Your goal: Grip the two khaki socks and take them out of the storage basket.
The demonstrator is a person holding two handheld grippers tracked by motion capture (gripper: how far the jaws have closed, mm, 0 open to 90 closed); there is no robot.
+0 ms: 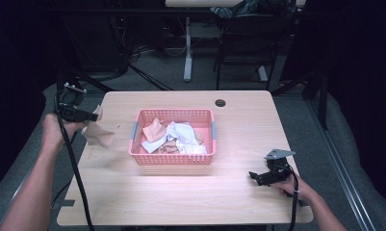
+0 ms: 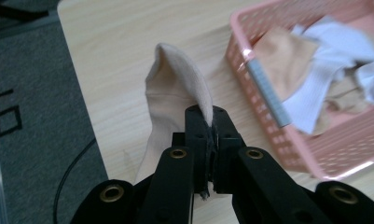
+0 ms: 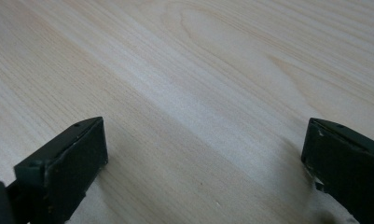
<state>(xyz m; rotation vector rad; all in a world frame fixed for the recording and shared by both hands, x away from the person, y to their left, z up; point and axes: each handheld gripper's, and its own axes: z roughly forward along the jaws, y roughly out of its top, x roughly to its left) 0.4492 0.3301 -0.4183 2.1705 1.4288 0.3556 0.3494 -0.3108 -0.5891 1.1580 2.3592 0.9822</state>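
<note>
We have the left tongs (image 2: 208, 123) pinched on the peach sock (image 2: 175, 93), dangling limp over the bench (image 1: 181, 192) left of the pink basket (image 1: 171, 158). It looks light, soft and floppy, so we judge an edge pinch enough, while our right tongs (image 3: 203, 158) gape wide, empty.

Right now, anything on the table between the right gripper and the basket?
No. In the high view, bare wood separates the right gripper from the pink basket; the right gripper view shows bare table ahead of its open jaws.
</note>
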